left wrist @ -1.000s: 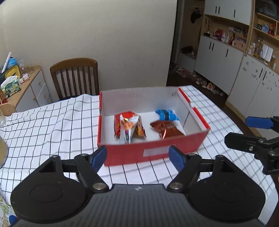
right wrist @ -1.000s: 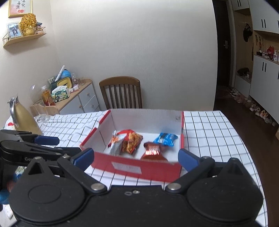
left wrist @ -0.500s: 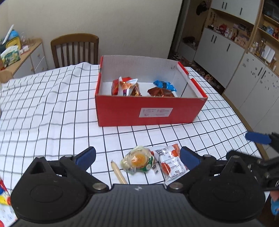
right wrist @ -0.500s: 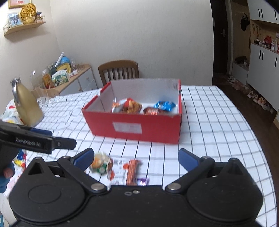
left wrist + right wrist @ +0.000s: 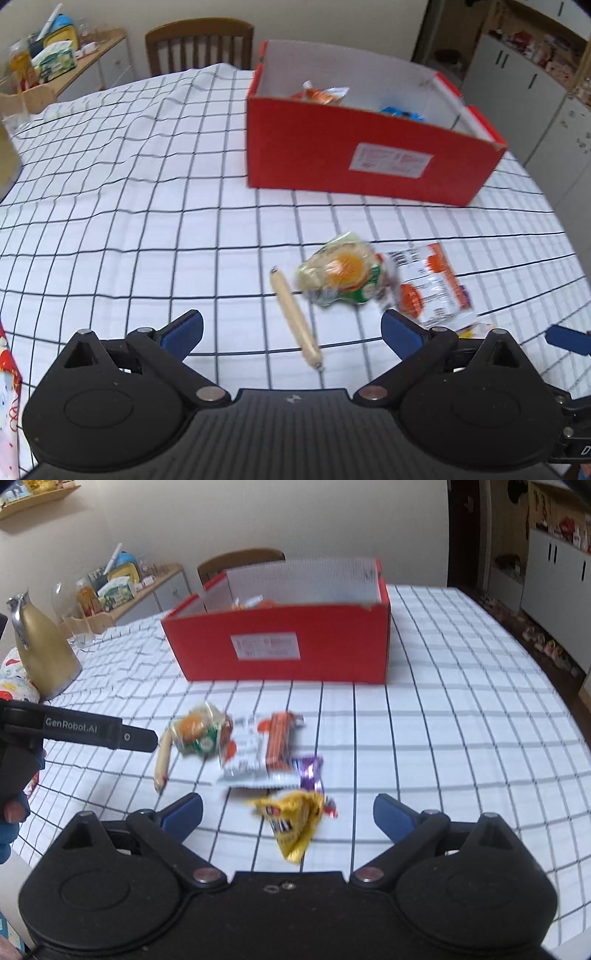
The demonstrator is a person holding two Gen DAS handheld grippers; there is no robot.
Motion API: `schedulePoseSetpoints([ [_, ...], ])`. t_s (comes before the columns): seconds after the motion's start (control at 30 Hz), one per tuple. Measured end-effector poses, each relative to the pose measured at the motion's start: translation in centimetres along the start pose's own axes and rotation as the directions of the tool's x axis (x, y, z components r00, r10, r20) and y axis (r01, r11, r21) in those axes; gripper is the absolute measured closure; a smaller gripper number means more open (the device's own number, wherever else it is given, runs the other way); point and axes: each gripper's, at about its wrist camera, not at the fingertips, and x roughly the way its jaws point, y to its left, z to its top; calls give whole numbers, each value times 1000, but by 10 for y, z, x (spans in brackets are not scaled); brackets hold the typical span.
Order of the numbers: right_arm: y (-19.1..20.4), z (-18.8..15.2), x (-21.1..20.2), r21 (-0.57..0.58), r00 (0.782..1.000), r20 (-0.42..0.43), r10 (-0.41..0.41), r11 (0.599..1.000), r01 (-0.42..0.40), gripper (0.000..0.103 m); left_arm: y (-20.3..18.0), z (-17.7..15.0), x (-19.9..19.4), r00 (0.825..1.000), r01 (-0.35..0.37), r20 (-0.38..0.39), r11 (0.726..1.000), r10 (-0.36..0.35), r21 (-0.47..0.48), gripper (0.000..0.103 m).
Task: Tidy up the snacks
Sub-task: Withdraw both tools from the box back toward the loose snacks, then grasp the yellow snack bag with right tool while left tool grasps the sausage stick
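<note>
Cream walls close off the room behind a worktop (image 5: pixel 129 192) draped in a white cloth with a black grid, the cloth rumpled toward its far left side. Beyond the far edge stands a wooden chair (image 5: pixel 199 44), and to its left a low wooden cabinet (image 5: pixel 85 62) crowded with small containers; white cupboards (image 5: pixel 557 590) line the right side of the room. A gold jug (image 5: pixel 40 646) stands on the worktop's left edge in the right wrist view. Toward the back sits a red cardboard box (image 5: pixel 369 155) with a white label on its near wall and a few wrapped snacks already inside. Loose snacks lie in a cluster well in front of the box: a pale sausage stick (image 5: pixel 295 319), just beside it a clear packet with a green and orange print (image 5: pixel 341 275), a white and orange packet (image 5: pixel 432 284) touching that one, an orange bar (image 5: pixel 280 740) lying on the white packet, a purple wrapper (image 5: pixel 310 771) and a yellow bag (image 5: pixel 291 823) nearest the right tool. The left tool (image 5: pixel 291 332) hangs above the sausage stick with its jaws spread wide and nothing between them. The right tool (image 5: pixel 288 812) is likewise wide apart and empty, over the yellow bag.
</note>
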Motion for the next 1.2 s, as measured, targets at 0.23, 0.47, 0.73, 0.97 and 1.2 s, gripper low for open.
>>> schedulePoseSetpoints([
  [0.23, 2, -9, 17, -28, 999, -47, -4, 1000, 3, 15, 6, -5, 20, 999, -22, -46, 999, 20, -47, 0],
  [0.47, 11, -4, 30, -60, 998, -58, 5, 998, -9, 19, 6, -4, 31, 998, -20, -58, 999, 17, -50, 1],
  [0.73, 12, 0, 45, -57, 996, -89, 6, 998, -11, 27, 7, -5, 43, 995, -34, -91, 997, 27, -75, 6],
  [0.97, 8, 1, 49, -28, 995, -103, 6, 1000, -9, 31, 2, -1, 39, 998, -12, -67, 999, 9, -43, 50],
  [1.2, 10, 0, 52, -34, 994, -108, -9, 999, 5, 37, -7, 1, 40, 997, -21, -73, 1000, 20, -17, 83],
])
